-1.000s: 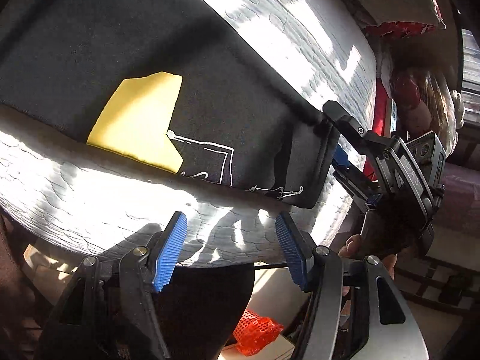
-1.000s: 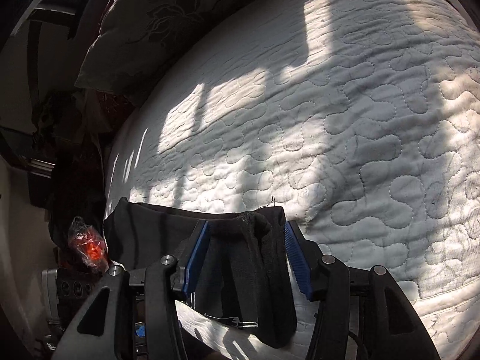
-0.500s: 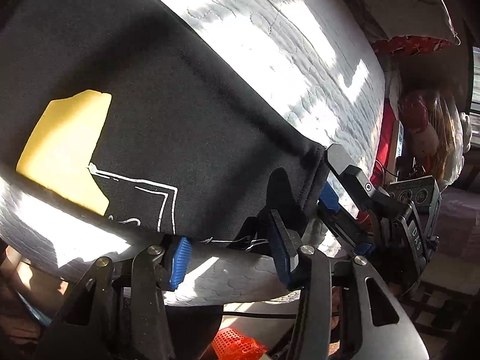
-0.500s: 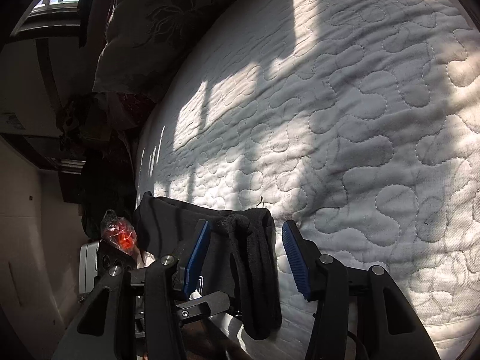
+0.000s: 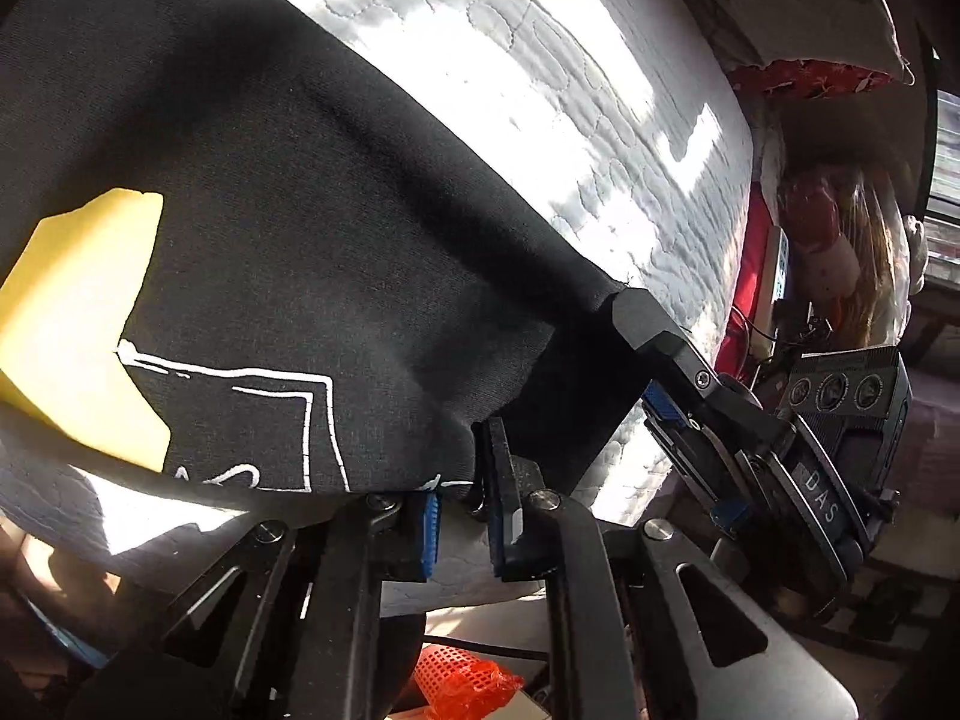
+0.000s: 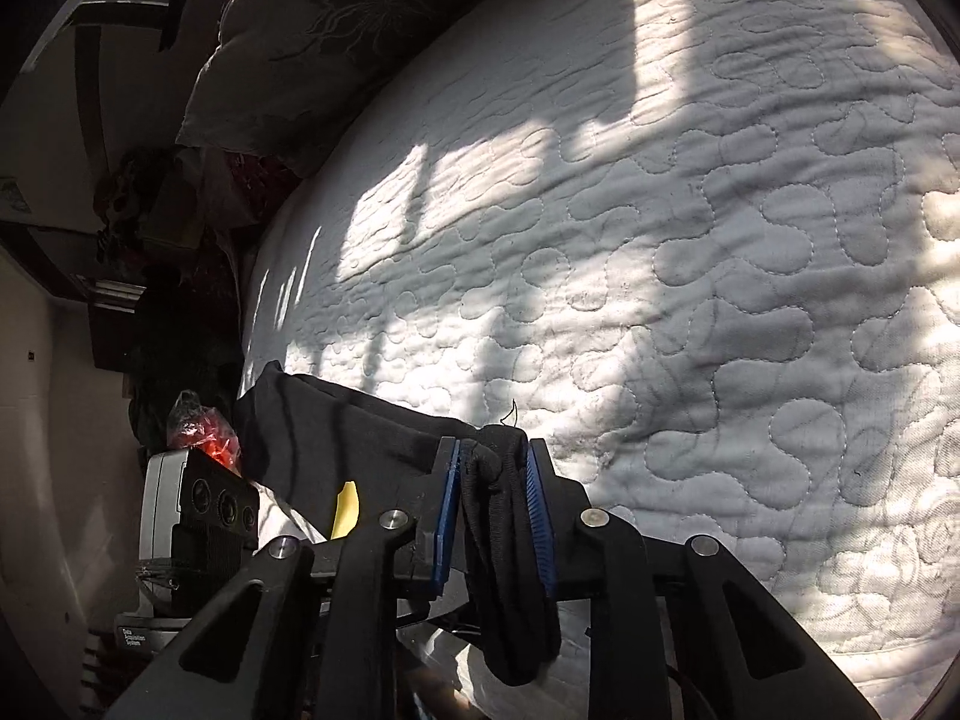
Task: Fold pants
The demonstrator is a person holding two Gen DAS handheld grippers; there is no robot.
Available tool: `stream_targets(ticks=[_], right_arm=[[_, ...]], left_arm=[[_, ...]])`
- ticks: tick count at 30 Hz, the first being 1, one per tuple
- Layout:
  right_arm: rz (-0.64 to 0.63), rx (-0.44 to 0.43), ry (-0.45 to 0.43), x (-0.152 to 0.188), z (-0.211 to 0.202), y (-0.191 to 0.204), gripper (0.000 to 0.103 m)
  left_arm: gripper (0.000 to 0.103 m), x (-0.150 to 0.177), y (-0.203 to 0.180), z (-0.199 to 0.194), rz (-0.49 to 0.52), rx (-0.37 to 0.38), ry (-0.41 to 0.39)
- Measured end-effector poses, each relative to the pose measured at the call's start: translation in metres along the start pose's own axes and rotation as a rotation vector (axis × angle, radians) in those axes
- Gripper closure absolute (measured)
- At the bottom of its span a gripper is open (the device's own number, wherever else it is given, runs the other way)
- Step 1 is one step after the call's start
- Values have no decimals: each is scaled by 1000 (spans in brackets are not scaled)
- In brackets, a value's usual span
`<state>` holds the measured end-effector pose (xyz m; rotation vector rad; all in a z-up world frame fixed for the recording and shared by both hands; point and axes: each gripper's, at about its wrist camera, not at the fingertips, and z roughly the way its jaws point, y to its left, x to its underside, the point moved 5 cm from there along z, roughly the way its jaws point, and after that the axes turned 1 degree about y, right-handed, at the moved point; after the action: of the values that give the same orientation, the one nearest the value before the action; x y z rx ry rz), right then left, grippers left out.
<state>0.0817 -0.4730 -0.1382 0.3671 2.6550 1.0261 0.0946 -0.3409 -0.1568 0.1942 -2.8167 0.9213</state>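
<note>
Left wrist view: left tool [image 5: 462,474] is clenched on the hem edge of the pants [image 5: 288,228], which lie flat on the bed [image 5: 600,120], filling the frame from 9 to 1 o'clock. The right tool [image 5: 654,360] shows at 3 o'clock, gripping the neighbouring corner of the same edge. Right wrist view confirms it: right tool [image 6: 493,480] is clamped on a bunched black fold of pants [image 6: 360,438], with fabric trailing toward 9 o'clock and the bare quilted bed [image 6: 720,300] ahead from 12 to 3. Progress judgement: early stage, both corners secured, fabric not lifted or carried over, so no fold of this edge is made yet; lift, carry across, lay down and smooth remain. Whether the pants are already doubled lengthwise I cannot tell. Count: one pair of pants, two tools, one yellow patch [image 5: 78,324], one pillow [image 6: 336,30] at 11 o'clock.
</note>
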Motion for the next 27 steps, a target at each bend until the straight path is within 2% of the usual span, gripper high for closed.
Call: stream_targets(ticks=[2, 9, 13, 20, 27], right_arm=[[12, 5, -13, 0, -3, 3, 82], [54, 18, -27, 2, -6, 0, 82], [60, 35, -33, 5, -9, 7, 82], [29, 43, -57, 4, -20, 46, 83], [-24, 47, -58, 2, -16, 99, 84]], left_arm=[[97, -2, -1, -3, 4, 19, 2], [98, 3, 1, -5, 6, 49, 34], [98, 2, 5, -15, -16, 100, 50], [98, -2, 7, -48, -24, 190, 25], [98, -14, 29, -88, -71, 266, -26]])
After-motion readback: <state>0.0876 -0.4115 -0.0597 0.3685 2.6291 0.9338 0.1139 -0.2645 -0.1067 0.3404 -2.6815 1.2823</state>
